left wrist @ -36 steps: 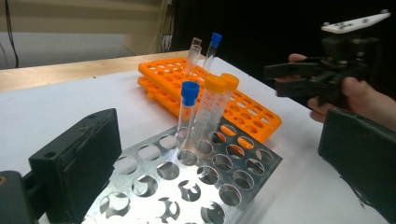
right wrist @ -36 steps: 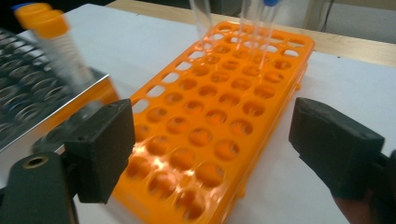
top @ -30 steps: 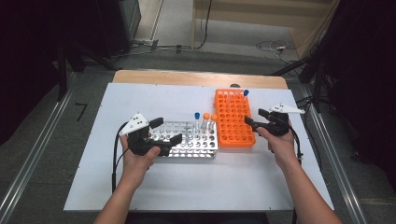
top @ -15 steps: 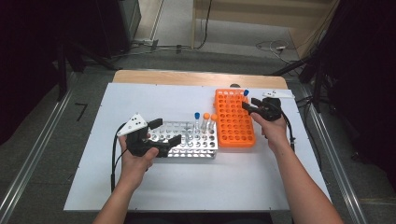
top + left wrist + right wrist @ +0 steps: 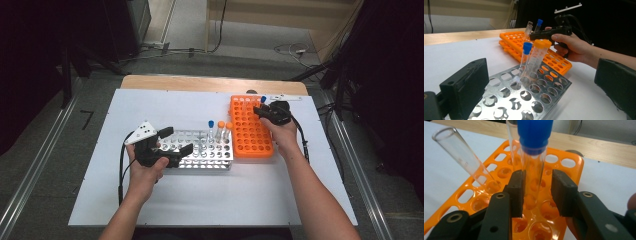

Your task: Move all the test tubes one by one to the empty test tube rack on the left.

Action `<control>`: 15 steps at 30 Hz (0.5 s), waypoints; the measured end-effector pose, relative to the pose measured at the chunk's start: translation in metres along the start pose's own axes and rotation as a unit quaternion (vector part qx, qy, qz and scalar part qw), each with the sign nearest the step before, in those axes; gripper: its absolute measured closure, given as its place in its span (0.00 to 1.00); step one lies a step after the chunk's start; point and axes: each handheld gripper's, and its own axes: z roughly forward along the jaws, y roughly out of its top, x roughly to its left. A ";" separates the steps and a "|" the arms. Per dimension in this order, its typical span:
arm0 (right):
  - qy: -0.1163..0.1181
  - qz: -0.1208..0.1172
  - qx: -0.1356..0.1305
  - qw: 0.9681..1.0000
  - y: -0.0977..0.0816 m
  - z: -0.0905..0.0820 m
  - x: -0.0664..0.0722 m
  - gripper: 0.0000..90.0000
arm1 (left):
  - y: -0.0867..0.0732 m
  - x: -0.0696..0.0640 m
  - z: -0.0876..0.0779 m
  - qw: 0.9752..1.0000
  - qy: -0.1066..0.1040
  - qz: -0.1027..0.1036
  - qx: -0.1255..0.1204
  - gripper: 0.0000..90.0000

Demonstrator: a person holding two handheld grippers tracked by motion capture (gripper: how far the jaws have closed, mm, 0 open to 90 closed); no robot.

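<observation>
A blue-capped glass tube [image 5: 534,157] stands in the far end of the orange rack [image 5: 252,132]. My right gripper [image 5: 537,192] has it between its jaws, which have just been closing. The left pad is against the glass and a small gap remains at the right pad. An uncapped tube [image 5: 461,155] leans in the same rack beside it. My left gripper [image 5: 172,142] is open over the left end of the metal rack [image 5: 200,150], with nothing between its jaws. That rack holds a blue-capped tube [image 5: 526,53] and two orange-capped tubes [image 5: 539,55].
Both racks lie side by side on a white board [image 5: 150,200] over a wooden table. Cables trail from each gripper. Metal rails run along both sides of the table, and the floor behind is dark.
My right hand has moved left over the far end of the orange rack, bringing its jaws around the blue-capped tube and narrowing them. The left hand has stayed put.
</observation>
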 end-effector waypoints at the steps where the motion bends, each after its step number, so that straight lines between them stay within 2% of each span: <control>1: -0.003 -0.004 0.003 1.000 -0.001 0.001 0.001 0.70 | 0.000 0.000 0.000 1.000 0.001 0.000 0.000 0.00; 5: -0.013 -0.032 0.002 0.999 -0.001 0.001 0.007 0.80 | 0.000 0.000 0.001 1.000 0.001 0.000 0.001 0.00; 7: -0.008 -0.039 -0.004 0.999 0.000 -0.001 0.009 0.82 | -0.001 0.000 0.002 1.000 0.001 0.000 0.002 0.00; 11: -0.002 -0.037 -0.018 0.999 0.004 -0.011 0.008 0.83 | 0.000 -0.002 0.003 1.000 -0.001 -0.001 0.001 0.00; 15: 0.005 -0.041 -0.035 0.999 0.011 -0.028 0.010 0.83 | 0.001 -0.003 0.003 1.000 -0.001 0.000 -0.002 0.00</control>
